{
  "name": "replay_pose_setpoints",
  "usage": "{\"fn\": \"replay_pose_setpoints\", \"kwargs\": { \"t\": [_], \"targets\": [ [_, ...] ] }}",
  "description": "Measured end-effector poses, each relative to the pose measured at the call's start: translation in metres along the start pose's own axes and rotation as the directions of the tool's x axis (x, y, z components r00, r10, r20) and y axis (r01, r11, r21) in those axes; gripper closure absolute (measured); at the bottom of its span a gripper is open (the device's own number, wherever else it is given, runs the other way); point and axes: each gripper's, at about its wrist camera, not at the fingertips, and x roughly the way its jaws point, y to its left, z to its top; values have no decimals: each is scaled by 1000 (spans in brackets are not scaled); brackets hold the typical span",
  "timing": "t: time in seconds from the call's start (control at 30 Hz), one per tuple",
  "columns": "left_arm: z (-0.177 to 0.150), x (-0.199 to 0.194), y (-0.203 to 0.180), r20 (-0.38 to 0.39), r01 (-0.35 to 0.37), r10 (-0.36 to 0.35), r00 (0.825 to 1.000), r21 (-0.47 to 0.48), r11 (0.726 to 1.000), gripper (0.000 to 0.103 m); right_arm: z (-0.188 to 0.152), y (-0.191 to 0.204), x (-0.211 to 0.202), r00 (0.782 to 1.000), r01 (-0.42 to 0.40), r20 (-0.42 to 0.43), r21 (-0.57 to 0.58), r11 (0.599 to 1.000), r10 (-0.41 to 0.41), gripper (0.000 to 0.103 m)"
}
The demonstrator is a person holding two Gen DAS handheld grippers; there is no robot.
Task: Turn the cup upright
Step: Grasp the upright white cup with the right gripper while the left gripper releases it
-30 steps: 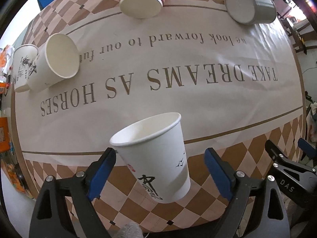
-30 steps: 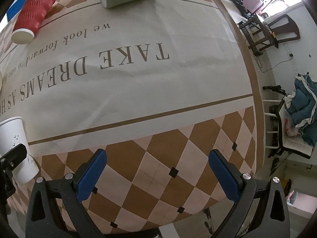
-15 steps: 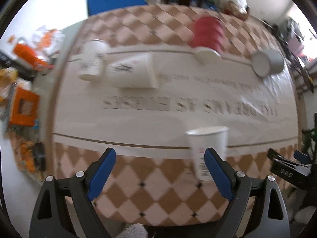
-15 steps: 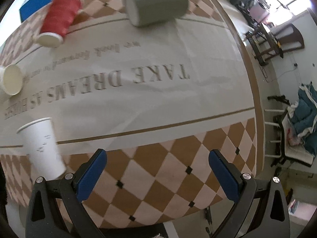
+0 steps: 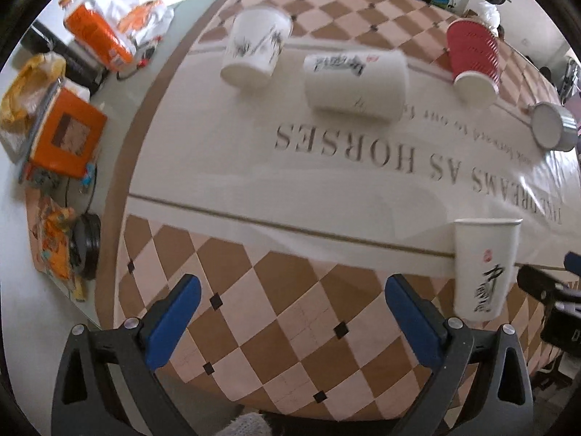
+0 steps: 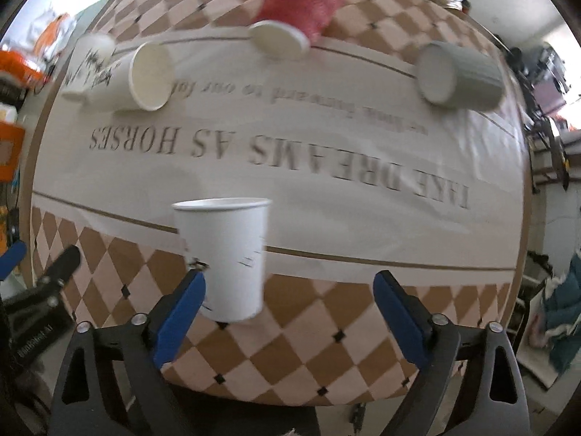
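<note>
Left tool (image 5: 292, 309), left wrist view: blue-padded fingers spread wide, nothing between them, touching nothing; checkered surface (image 5: 283, 290) below. White cup with black calligraphy (image 5: 483, 267) stands upright, mouth up, to the right of and outside the right finger, on the gold border line of the cloth. Farther back lie four cups on their sides: white cup with ink drawing (image 5: 254, 51), large white cup (image 5: 356, 83), red ribbed cup (image 5: 472, 60), grey cup (image 5: 552, 125). Orange box (image 5: 67, 136) and orange bottle (image 5: 96, 38) sit off the cloth at left.

Right tool (image 6: 288, 303), right wrist view: fingers likewise wide apart, gripping nothing. The upright white cup (image 6: 228, 258) shows between the fingers, close against the left pad (image 6: 179, 318); contact cannot be told. Red ribbed cup (image 6: 301, 11), grey cup (image 6: 459, 74) and large white cup (image 6: 134, 76) lie beyond. Image blurred.
</note>
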Motion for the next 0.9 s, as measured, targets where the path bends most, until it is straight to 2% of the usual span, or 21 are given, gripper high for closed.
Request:
{"fn": "replay_pose_setpoints", "kwargs": {
  "t": [0.23, 0.37, 0.43, 0.5, 0.57, 0.9],
  "targets": [
    [-5, 17, 11, -25, 2, -2, 1000, -1, 1000, 0, 8, 35, 14, 998, 22, -56, -78, 997, -26, 14],
    [-3, 22, 14, -32, -3, 4, 999, 9, 1000, 0, 15, 41, 23, 995, 17, -92, -72, 997, -24, 21],
    [-1, 22, 13, -30, -1, 1, 1000, 16, 1000, 0, 19, 41, 29, 994, 14, -104, -63, 998, -21, 27],
    [1, 22, 13, -31, 0, 1, 1000, 26, 1000, 0, 21, 41, 32, 993, 4, -121, -45, 999, -9, 38],
    [4, 23, 14, -34, 1, 0, 999, 32, 999, 0, 22, 39, 35, 991, -10, -135, -20, 1000, 7, 43],
    [20, 30, 11, -60, 15, -12, 998, 57, 998, 0, 24, 9, 32, 987, -86, -120, 136, 987, 103, 44]
  ]
}}
